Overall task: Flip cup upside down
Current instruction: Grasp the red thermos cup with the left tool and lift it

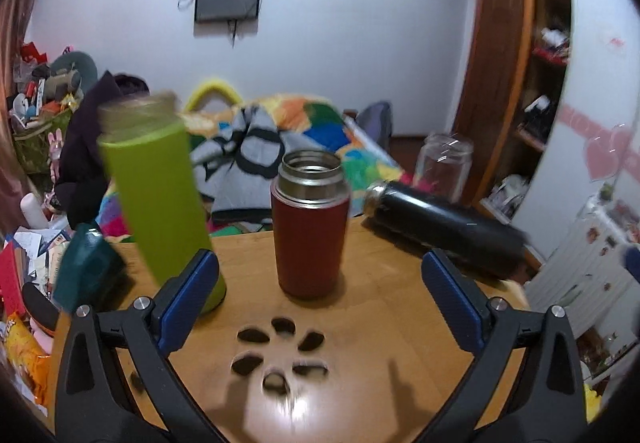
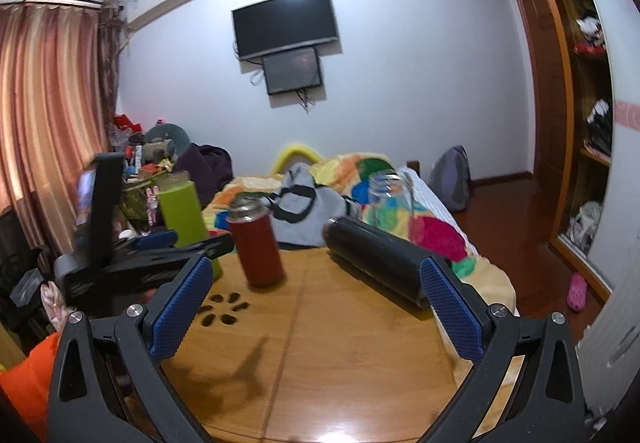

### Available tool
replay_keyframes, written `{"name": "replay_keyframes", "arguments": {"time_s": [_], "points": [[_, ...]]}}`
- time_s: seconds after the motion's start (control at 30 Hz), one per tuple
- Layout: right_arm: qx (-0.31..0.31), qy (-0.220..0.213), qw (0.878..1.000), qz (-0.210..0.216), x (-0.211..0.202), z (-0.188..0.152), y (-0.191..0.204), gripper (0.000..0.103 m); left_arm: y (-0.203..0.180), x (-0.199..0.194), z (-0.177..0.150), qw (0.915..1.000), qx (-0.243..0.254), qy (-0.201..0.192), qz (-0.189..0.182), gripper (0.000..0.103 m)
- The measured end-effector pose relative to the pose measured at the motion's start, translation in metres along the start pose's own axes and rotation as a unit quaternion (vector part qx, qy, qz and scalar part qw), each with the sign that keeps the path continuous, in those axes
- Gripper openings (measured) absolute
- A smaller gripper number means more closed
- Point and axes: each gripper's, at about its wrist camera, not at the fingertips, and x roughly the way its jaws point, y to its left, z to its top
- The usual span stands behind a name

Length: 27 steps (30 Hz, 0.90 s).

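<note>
A red cup [image 1: 309, 225] with a steel rim stands upright, mouth up, on the wooden table [image 1: 380, 323]; it also shows in the right wrist view [image 2: 256, 243]. My left gripper [image 1: 320, 295] is open just in front of it, empty. My right gripper [image 2: 316, 303] is open and empty over the table. The left gripper's body [image 2: 140, 255] appears at the left of the right wrist view. A green cup [image 1: 156, 195] stands at the left [image 2: 182, 211]. A black cup [image 1: 444, 229] lies on its side at the right [image 2: 376, 259].
A clear glass jar [image 1: 444, 163] stands behind the black cup [image 2: 390, 199]. The table has a flower-shaped cut-out [image 1: 280, 355]. A bed with a colourful blanket [image 2: 400, 203] lies beyond the table. Clutter piles up at the left [image 1: 28, 263].
</note>
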Motion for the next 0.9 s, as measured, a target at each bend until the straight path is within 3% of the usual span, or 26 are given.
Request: {"name": "replay_keyframes", "arguments": {"time_s": [0.13,0.3,0.4,0.63,0.9], "points": [[0.006,0.013,1.000,-0.014,0.010,-0.006,-0.016,0.103,0.006,0.047,0.008,0.9991,-0.025,0.033,0.014,0.102],[0.009,0.028,0.999,-0.016,0.019,-0.013,-0.026,0.103,0.002,0.073,0.010,0.9981,-0.020,0.058,0.006,0.073],[0.009,0.034,0.999,-0.015,0.022,-0.016,-0.027,0.103,0.004,0.081,0.010,0.9974,-0.012,0.068,0.018,0.062],[-0.010,0.030,0.999,-0.013,0.022,-0.017,-0.019,0.103,0.011,0.064,0.005,0.9962,-0.007,0.086,-0.013,0.061],[-0.033,0.035,0.999,-0.004,0.018,-0.023,-0.004,0.103,0.007,-0.003,-0.027,0.9913,0.060,0.106,-0.049,0.061]]}}
